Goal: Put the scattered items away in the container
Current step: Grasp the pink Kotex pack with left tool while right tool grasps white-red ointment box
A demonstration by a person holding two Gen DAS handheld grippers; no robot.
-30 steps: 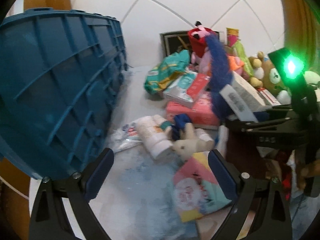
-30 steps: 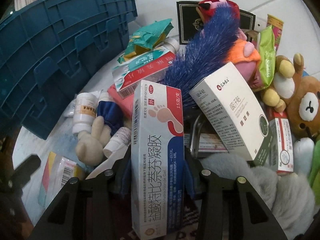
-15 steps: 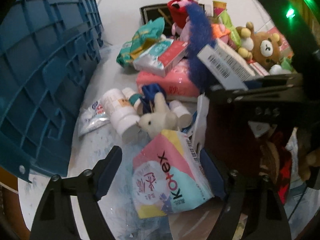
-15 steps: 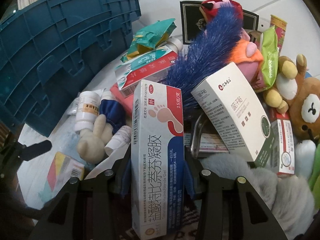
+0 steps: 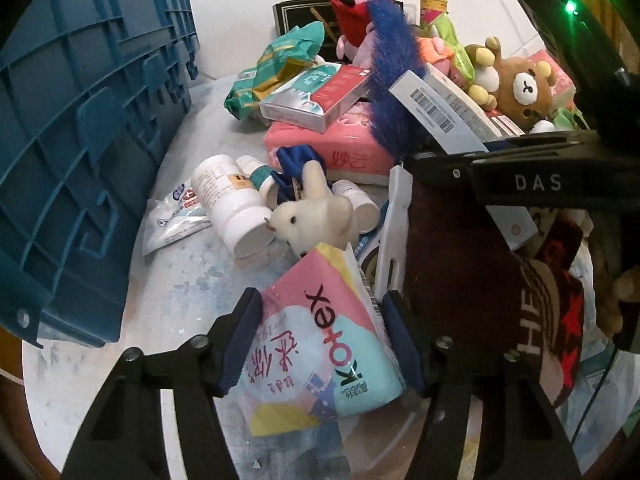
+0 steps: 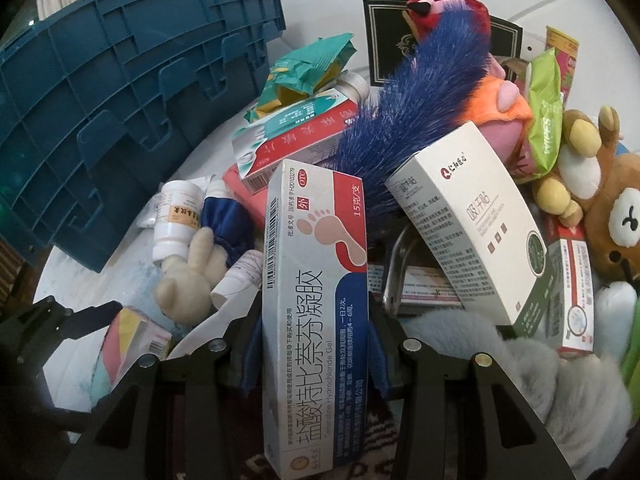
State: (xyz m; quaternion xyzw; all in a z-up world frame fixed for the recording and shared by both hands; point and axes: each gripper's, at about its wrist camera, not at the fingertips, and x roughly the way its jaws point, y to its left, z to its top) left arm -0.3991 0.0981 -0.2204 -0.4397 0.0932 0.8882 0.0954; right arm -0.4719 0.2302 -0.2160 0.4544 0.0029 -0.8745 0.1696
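In the left wrist view a pink, teal and yellow Kotex pack point(image 5: 320, 344) lies on the white table, and my left gripper point(image 5: 320, 320) straddles it. Its jaws are closing, and both blue pads touch the pack's sides. The same pack point(image 6: 124, 336) shows at the lower left of the right wrist view. My right gripper point(image 6: 314, 312) is shut on a long white, red and blue foot-cream box point(image 6: 316, 280), held upright over the pile. The blue crate point(image 5: 80, 140) stands at the left, its ribbed wall point(image 6: 120, 100) facing both cameras.
Beside the pack lie a cream plush rabbit point(image 5: 316, 216), white pill bottles point(image 5: 228, 200) and a foil sachet point(image 5: 172, 220). Behind are a pink tissue pack point(image 5: 320, 148), medicine boxes, a blue furry toy point(image 5: 392, 80), a bear plush point(image 5: 520, 88) and a white box point(image 6: 468, 232).
My left gripper came down over the Kotex pack and its jaws narrowed from wide apart to touching the pack's sides. The right gripper and its box stayed still.
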